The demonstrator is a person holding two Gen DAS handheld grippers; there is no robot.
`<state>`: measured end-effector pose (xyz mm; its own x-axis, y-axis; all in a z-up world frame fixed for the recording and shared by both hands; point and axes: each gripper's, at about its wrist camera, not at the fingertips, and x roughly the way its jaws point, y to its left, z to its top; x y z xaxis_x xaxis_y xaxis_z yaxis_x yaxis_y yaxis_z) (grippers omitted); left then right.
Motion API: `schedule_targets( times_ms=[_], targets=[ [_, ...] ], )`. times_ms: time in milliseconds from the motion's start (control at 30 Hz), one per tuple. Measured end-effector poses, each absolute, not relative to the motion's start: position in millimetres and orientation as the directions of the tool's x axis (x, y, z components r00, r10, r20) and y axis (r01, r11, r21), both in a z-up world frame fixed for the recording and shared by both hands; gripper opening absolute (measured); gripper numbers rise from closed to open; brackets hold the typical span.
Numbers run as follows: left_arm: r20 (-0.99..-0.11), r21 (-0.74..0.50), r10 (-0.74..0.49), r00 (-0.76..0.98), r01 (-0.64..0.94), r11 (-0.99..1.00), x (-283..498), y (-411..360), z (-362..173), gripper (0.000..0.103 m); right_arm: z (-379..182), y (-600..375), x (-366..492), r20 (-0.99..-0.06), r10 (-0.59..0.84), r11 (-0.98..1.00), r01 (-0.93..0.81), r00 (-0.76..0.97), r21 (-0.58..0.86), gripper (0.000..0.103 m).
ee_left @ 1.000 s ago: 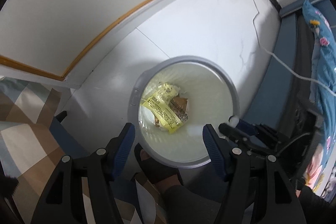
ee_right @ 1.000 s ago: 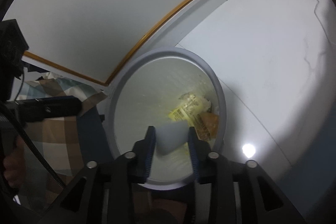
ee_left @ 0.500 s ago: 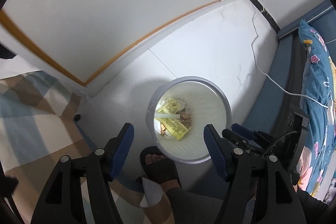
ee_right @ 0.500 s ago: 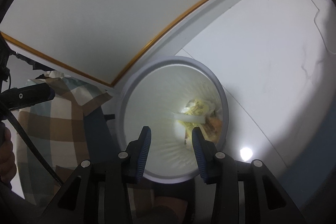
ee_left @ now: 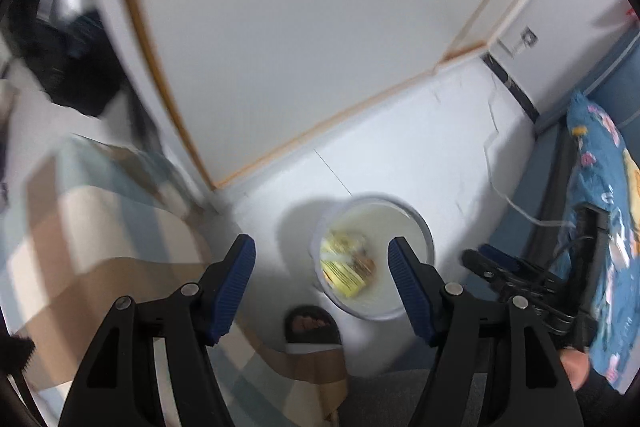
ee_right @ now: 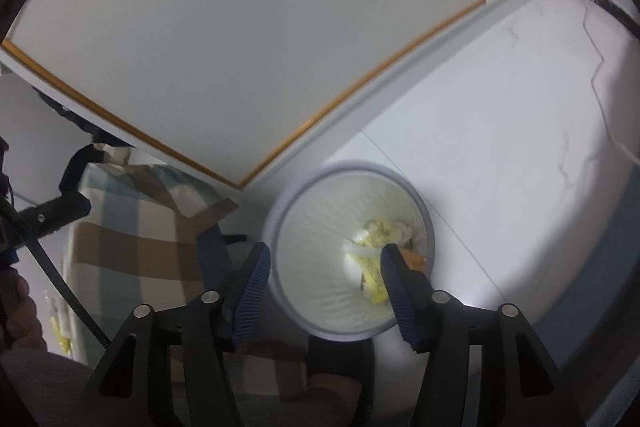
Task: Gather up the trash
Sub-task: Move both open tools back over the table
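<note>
A white round trash bin [ee_left: 416, 223] stands on the white floor, also in the right wrist view [ee_right: 304, 211]. Inside lie yellow wrappers [ee_left: 342, 273], brown scraps and a white tube-like piece [ee_right: 360, 250]. My left gripper [ee_left: 322, 269] is open and empty, high above the bin. My right gripper [ee_right: 326, 273] is open and empty above the bin's rim. The right gripper also shows in the left wrist view [ee_left: 492, 263], right of the bin.
A checked cloth [ee_left: 92, 227] covers a surface on the left, also in the right wrist view [ee_right: 148, 223]. A white cabinet wall [ee_left: 300, 27] rises behind the bin. A sandalled foot [ee_left: 310, 325] stands by it. A blue patterned blanket [ee_left: 600, 227] and a white cable [ee_left: 496, 179] lie at the right.
My right gripper opened and the white piece it held dropped into the bin. Both grippers rose away from the bin, and the left view swung toward the checked cloth.
</note>
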<state>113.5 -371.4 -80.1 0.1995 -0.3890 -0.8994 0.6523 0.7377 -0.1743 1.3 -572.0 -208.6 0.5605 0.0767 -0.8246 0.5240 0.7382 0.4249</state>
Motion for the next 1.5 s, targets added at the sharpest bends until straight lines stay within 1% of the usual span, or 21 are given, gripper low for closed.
schedule_targets(
  times_ms=[33,100,133,300,333,400,500,567,633,700,733,800,867,967,1033,1233,1400,1500],
  targets=[
    [-0.893,-0.160,-0.388,0.227,0.647,0.746,112.2,-367.0,-74.5,0.065,-196.4,-570.5,0.5,-0.816,0.061,0.745,0.518,0.574,0.420,0.058],
    [-0.879,-0.136,-0.384,0.283,0.622,0.771,109.2,-358.3,-60.0,0.065,-177.6,-566.7,0.2,-0.797,0.045,0.755,0.502,0.602,0.422,0.064],
    [-0.871,-0.135,-0.387,0.303,0.609,0.781,108.5,-352.6,-51.8,0.065,-167.7,-564.5,0.0,-0.786,0.038,0.759,0.494,0.617,0.425,0.065],
    [-0.817,-0.112,-0.403,0.414,0.571,0.813,103.4,-321.0,-12.8,0.066,-114.9,-543.3,4.3,-0.730,0.005,0.797,0.438,0.684,0.416,0.065],
    [-0.806,-0.110,-0.404,0.433,0.561,0.820,102.6,-312.6,-7.4,0.071,-105.1,-538.1,5.4,-0.718,0.000,0.806,0.425,0.696,0.412,0.065],
    [-0.789,-0.113,-0.404,0.463,0.537,0.836,104.1,-297.7,2.1,0.076,-83.4,-523.1,11.2,-0.694,-0.009,0.823,0.399,0.720,0.404,0.066],
    [-0.751,-0.132,-0.414,0.514,0.498,0.857,104.3,-270.3,20.8,0.076,-48.1,-500.1,17.2,-0.644,-0.008,0.853,0.342,0.765,0.395,0.071],
    [-0.717,-0.142,-0.412,0.562,0.462,0.875,104.0,-244.3,34.0,0.077,-23.9,-480.1,24.8,-0.622,0.000,0.887,0.287,0.783,0.361,0.071],
    [-0.692,-0.154,-0.407,0.595,0.430,0.890,106.0,-224.8,44.8,0.084,2.3,-457.2,31.8,-0.590,0.012,0.915,0.229,0.807,0.332,0.073],
    [-0.661,-0.157,-0.384,0.645,0.382,0.911,105.5,-198.5,53.7,0.086,23.9,-435.1,36.5,-0.553,0.031,0.925,0.186,0.832,0.332,0.078],
    [-0.652,-0.157,-0.376,0.659,0.368,0.917,104.0,-190.7,56.5,0.090,30.5,-426.4,37.3,-0.539,0.040,0.927,0.170,0.842,0.335,0.079],
    [-0.633,-0.159,-0.348,0.691,0.323,0.933,104.8,-162.9,61.1,0.091,47.1,-402.3,40.5,-0.495,0.080,0.931,0.113,0.865,0.347,0.082],
    [-0.610,-0.169,-0.334,0.718,0.294,0.941,104.3,-137.9,63.3,0.092,60.7,-373.5,45.1,-0.460,0.122,0.938,0.049,0.879,0.342,0.083],
    [-0.598,-0.196,-0.331,0.730,0.266,0.944,101.7,-104.7,62.2,0.092,70.9,-333.2,51.3,-0.426,0.162,0.952,-0.027,0.890,0.306,0.085],
    [-0.595,-0.220,-0.331,0.733,0.247,0.944,102.0,-84.1,59.0,0.092,72.3,-307.7,55.8,-0.419,0.183,0.956,-0.061,0.889,0.286,0.089],
    [-0.594,-0.224,-0.263,0.760,0.158,0.962,103.3,-37.0,45.9,0.092,55.3,-245.0,73.6,-0.466,0.244,0.958,-0.138,0.850,0.251,0.089],
    [-0.621,-0.235,-0.187,0.761,0.046,0.971,112.0,10.3,20.2,0.093,28.5,-198.6,89.6,-0.519,0.266,0.959,-0.169,0.812,0.227,0.089],
    [-0.643,-0.262,-0.179,0.744,0.006,0.965,119.7,33.5,1.4,0.093,12.3,-175.0,96.8,-0.552,0.272,0.959,-0.177,0.788,0.220,0.089]
  ],
)
